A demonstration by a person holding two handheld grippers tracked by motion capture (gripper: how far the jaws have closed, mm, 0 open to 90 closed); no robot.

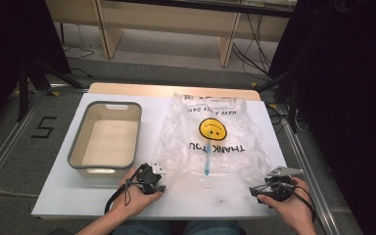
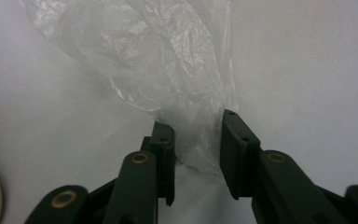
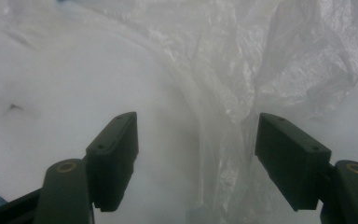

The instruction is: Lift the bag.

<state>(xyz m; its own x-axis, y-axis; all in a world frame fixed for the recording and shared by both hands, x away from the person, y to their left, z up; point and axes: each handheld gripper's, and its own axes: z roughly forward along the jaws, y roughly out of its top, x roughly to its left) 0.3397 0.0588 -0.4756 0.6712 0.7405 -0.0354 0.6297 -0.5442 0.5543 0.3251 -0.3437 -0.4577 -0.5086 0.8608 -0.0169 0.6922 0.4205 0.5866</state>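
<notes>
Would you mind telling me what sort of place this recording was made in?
Most likely a lab or recording workspace rather than a home: a white table stands between dark curtains, cables trail across the floor, and a taped number marks the floor beside the table.

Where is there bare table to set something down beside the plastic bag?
Free: the near edge strip of the table between the left hand-held gripper and right hand-held gripper, and the near-left corner below the grey bin. Crowded: the middle and right, under the plastic bag.
</notes>
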